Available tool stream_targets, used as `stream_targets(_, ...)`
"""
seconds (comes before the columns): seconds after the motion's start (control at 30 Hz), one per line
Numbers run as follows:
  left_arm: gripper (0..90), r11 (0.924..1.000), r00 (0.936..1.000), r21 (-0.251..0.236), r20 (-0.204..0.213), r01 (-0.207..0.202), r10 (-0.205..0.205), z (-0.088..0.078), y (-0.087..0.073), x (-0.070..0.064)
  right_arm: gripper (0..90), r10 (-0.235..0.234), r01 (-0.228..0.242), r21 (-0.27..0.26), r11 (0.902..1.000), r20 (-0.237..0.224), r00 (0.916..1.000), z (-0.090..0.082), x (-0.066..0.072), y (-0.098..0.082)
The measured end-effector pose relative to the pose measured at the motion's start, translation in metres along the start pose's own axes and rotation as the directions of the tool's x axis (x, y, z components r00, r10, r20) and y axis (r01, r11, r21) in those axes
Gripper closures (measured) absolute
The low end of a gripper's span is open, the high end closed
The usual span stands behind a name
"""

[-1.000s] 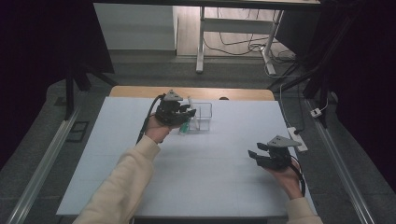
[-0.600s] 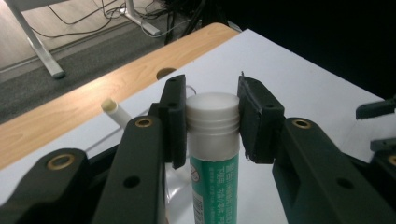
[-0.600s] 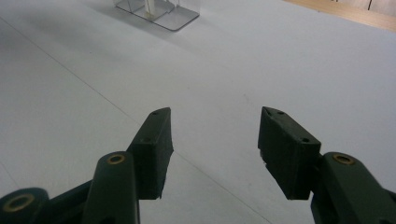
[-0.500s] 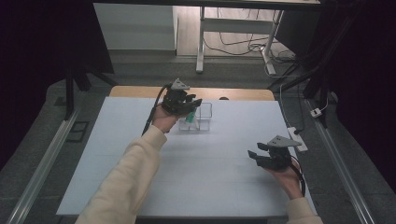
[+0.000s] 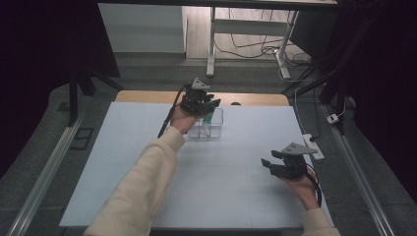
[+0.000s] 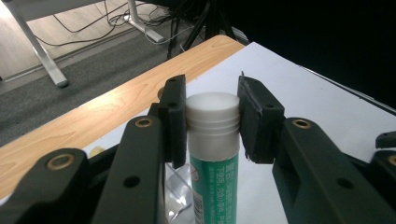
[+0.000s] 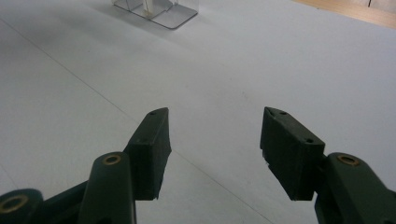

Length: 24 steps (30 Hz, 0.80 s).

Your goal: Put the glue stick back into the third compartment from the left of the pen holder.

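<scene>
The left gripper (image 5: 209, 105) is clenched on a tube (image 6: 214, 154), both pads pressed flat against its white ribbed cap, and it hangs just above the clear rack (image 5: 215, 129) at the far side of the table (image 5: 123, 162). That looks like a grip chosen for control: taken by the cap, the tube hangs straight down below the jaws, so it can go into or come out of a narrow slot without tipping. Which of the 2 it is, in or out, cannot be told from here.

The tube itself: a white screw cap with 3 or so ridges, a green body below with white print and a small round warning mark, probably a glue stick. Its lower end drops out of sight under the jaws, with the rack's clear plastic glinting just behind it.

The right gripper (image 7: 215, 149) is released and holds nothing; its jaws have just been opening, with bare table between them. It waits low and near the person, well apart from the rack (image 7: 156, 9), likely kept clear so the left has room.
</scene>
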<state>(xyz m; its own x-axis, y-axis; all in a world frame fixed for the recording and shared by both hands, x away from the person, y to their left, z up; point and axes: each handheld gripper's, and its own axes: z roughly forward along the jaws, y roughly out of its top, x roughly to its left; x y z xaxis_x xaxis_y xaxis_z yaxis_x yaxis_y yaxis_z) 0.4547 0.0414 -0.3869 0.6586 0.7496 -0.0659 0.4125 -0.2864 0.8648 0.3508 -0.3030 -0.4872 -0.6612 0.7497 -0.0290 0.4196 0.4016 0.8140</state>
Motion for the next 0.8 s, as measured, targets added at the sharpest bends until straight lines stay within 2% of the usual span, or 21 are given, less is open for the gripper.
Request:
stream_targets(0.17,64.7,0.9999,0.9999,-0.006,-0.007,-0.011,0.011,0.010,0.005,-0.003,41.9,0.001,-0.001,0.003,1.0000,-0.001,1.0000,0.000,0.000,0.000)
stream_targets(0.27,64.7,0.9998,0.9995,-0.002,-0.026,-0.019,0.019,0.016,0.008,-0.003,41.9,0.007,-0.007,0.001,1.0000,-0.002,1.0000,0.000,-0.001,-0.001)
stream_targets(0.5,64.7,0.9999,0.9989,-0.015,-0.046,-0.004,0.003,0.025,0.013,0.001,42.0,0.006,-0.007,-0.004,1.0000,-0.007,1.0000,0.000,-0.001,-0.001)
stream_targets(0.67,64.6,0.9992,0.9986,-0.027,-0.045,0.028,-0.029,0.032,0.013,0.004,41.9,0.009,-0.009,0.001,1.0000,-0.006,0.9999,0.000,-0.001,-0.001)
stream_targets(0.8,64.6,0.9996,0.9985,-0.017,-0.050,0.022,-0.023,0.039,0.013,0.004,41.9,0.010,-0.010,-0.002,1.0000,-0.006,0.9999,-0.001,-0.002,-0.001)
